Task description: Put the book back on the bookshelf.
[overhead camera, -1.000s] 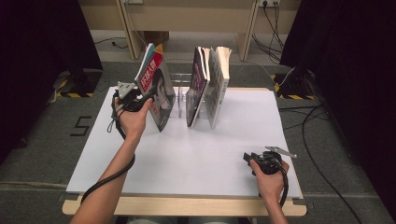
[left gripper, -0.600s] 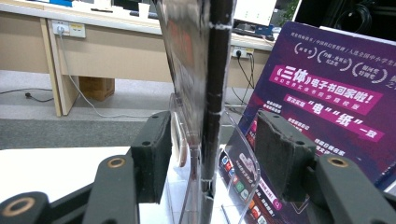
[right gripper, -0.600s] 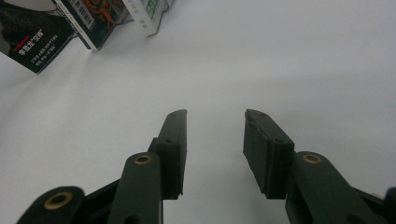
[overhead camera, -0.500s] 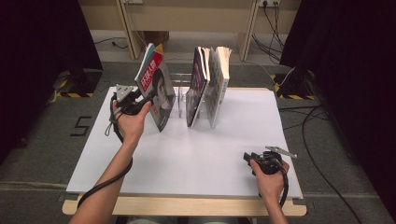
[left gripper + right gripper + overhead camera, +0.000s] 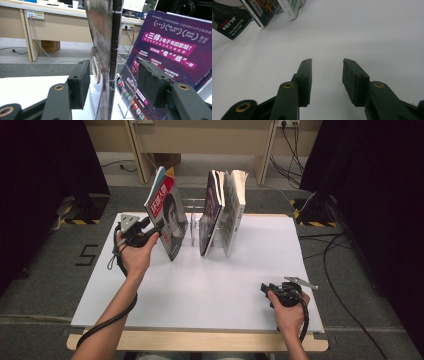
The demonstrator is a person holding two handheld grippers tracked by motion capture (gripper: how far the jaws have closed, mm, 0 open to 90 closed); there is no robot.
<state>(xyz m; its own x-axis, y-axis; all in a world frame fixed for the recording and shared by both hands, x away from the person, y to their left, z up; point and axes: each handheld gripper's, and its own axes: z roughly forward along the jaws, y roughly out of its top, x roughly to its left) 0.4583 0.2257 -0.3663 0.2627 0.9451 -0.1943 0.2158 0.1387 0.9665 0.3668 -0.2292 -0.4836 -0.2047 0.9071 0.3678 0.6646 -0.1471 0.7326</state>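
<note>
Your left jaws have just been opening around the magazine; nothing else has shifted since the earlier frames.

Left gripper point(image 5: 110, 87): the jaws now stand apart with the magazine point(image 5: 167, 217) edge-on between them, neither pad pressing it. It leans in the left slot of the clear rack point(image 5: 125, 85), beside the purple book point(image 5: 170, 50). Right gripper point(image 5: 325, 82): jaws open on nothing, resting low over the white worktop point(image 5: 210, 290), well apart from the rack. Placing looks done; what's left is backing your left hand point(image 5: 135, 252) clear without tipping it.
</note>
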